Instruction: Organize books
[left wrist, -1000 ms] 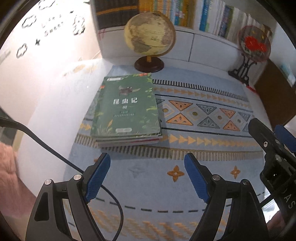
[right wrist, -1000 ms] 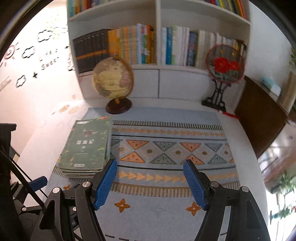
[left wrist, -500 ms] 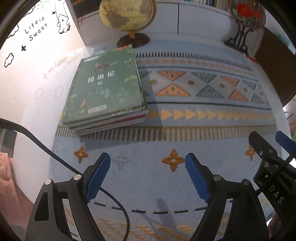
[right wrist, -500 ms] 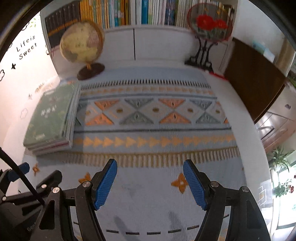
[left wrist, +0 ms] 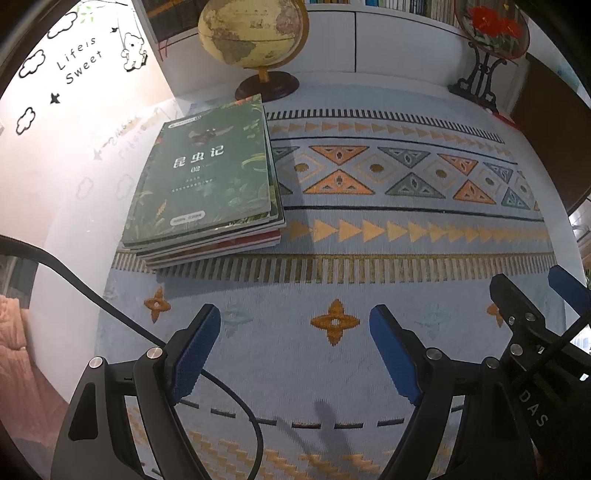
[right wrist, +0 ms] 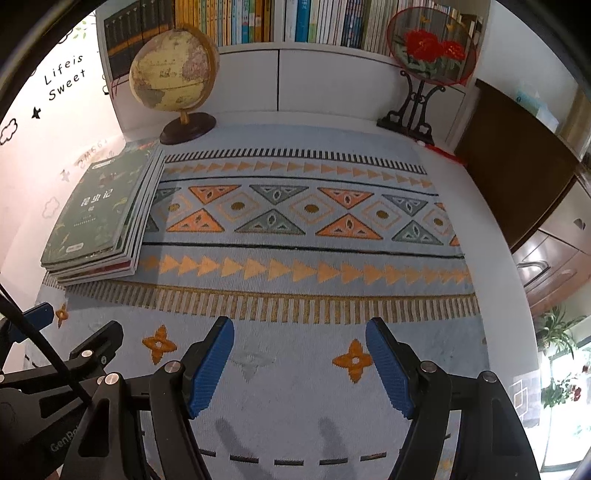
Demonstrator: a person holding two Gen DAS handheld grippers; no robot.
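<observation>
A stack of several thin books with a green cover on top [left wrist: 207,177] lies flat at the left edge of a patterned blue table runner [left wrist: 369,280]; it also shows in the right wrist view [right wrist: 99,218]. My left gripper [left wrist: 295,332] is open and empty, above the runner, in front and to the right of the stack. My right gripper [right wrist: 299,343] is open and empty, beside the left one, further right of the stack. The right gripper also shows at the right edge of the left wrist view [left wrist: 532,317].
A globe [right wrist: 173,77] stands behind the stack. A round red-flower fan on a black stand [right wrist: 428,55] is at the back right. A shelf of upright books [right wrist: 295,18] runs along the back wall. A dark wooden cabinet [right wrist: 517,155] is to the right.
Both grippers have pulled back and tilted down, then eased forward slightly. The stack of books has not moved. Both stay open.
</observation>
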